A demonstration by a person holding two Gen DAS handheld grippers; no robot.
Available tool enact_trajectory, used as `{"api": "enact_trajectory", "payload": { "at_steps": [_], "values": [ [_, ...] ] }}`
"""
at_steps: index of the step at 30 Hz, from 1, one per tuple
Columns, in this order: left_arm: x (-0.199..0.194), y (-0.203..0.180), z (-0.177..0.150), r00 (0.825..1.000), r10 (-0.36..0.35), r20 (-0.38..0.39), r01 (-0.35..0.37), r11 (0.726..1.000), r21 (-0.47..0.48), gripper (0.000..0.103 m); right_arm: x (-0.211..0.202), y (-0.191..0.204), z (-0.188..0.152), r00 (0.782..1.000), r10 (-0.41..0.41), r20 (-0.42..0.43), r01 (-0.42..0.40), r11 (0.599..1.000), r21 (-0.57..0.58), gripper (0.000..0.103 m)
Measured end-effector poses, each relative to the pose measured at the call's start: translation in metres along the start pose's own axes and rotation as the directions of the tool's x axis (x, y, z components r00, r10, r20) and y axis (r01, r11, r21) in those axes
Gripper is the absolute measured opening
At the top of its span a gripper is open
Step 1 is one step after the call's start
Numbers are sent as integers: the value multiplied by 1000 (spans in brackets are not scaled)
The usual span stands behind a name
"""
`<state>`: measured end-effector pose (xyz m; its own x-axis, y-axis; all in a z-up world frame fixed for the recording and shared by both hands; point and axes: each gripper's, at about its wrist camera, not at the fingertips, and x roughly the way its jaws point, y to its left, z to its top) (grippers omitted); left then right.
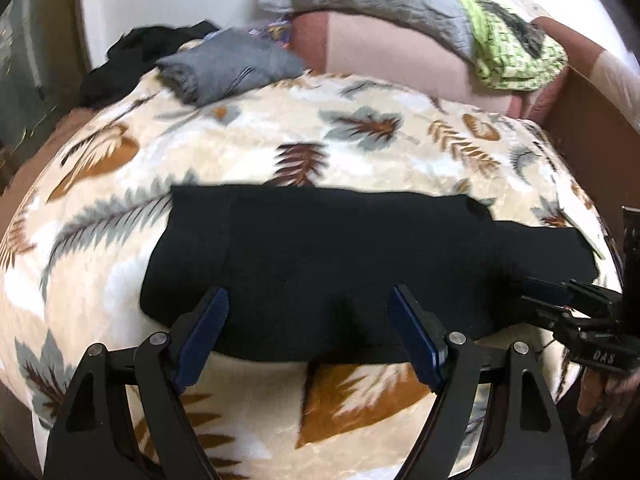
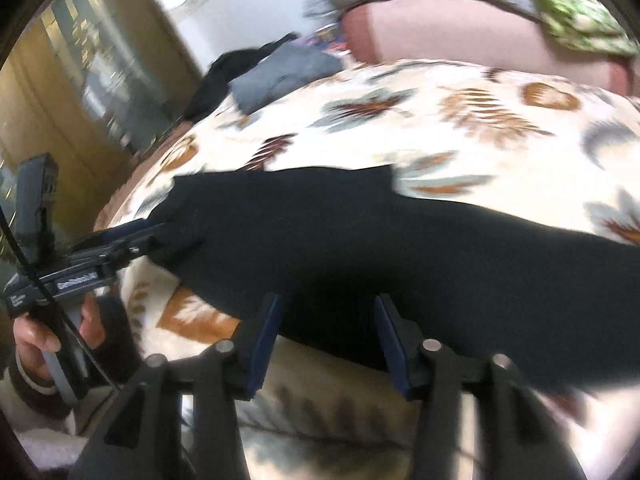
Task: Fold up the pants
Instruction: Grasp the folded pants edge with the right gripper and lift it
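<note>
- The pants (image 1: 320, 256) lie flat on the bed, on a plush leaf-print blanket (image 1: 248, 160), spread sideways as a long black band. They look already doubled leg on leg; this is a judgement from the single narrow outline.
- Left gripper (image 1: 308, 320): jaws open, hovering at the near edge of the pants, fingers astride the fabric. This position suits a pinch of the near hem.
- Right gripper (image 2: 326, 330): jaws open, also at the near edge, further along the band. Spacing the two grips apart would keep the lifted edge straight.
- Material: the pants are matte, dark, soft knit, with few visible creases. The blanket is fluffy and may drag on the fabric.
- At the far end of the bed lie a grey garment (image 1: 232, 68), a pink pillow (image 1: 400, 60) and a green cloth (image 1: 516, 56).
</note>
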<state>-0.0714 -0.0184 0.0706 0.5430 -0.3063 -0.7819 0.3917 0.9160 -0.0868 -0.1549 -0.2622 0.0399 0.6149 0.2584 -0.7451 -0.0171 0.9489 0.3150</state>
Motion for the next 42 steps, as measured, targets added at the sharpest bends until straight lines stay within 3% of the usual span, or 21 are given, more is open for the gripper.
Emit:
{"api": "enact_trajectory", "payload": {
  "at_steps": [5,13,30,33,37,42],
  "values": [
    [13,-35,11,994,-102,-51,104,994,37,83,-30,-50,-10,995,-90,36,85,989,123,50],
    [41,-110,23,961,-243,-131,257,961,104,83,-70,-118,-32,977,-207,58,182,939,292,51],
    [71,-188,39,946,-265,-189,302,930,210,83,-97,-174,-70,961,-272,38,230,874,427,59],
    [79,-204,45,937,-280,-209,325,918,226,84,-99,-187,-78,966,-250,68,189,860,474,59],
    [93,-236,55,911,-338,-237,392,888,240,84,-100,-195,-84,968,-201,151,99,857,506,71],
    [113,-285,68,845,-426,-324,514,814,270,84,-98,-198,-83,965,-176,197,54,860,508,77]
  ]
}}
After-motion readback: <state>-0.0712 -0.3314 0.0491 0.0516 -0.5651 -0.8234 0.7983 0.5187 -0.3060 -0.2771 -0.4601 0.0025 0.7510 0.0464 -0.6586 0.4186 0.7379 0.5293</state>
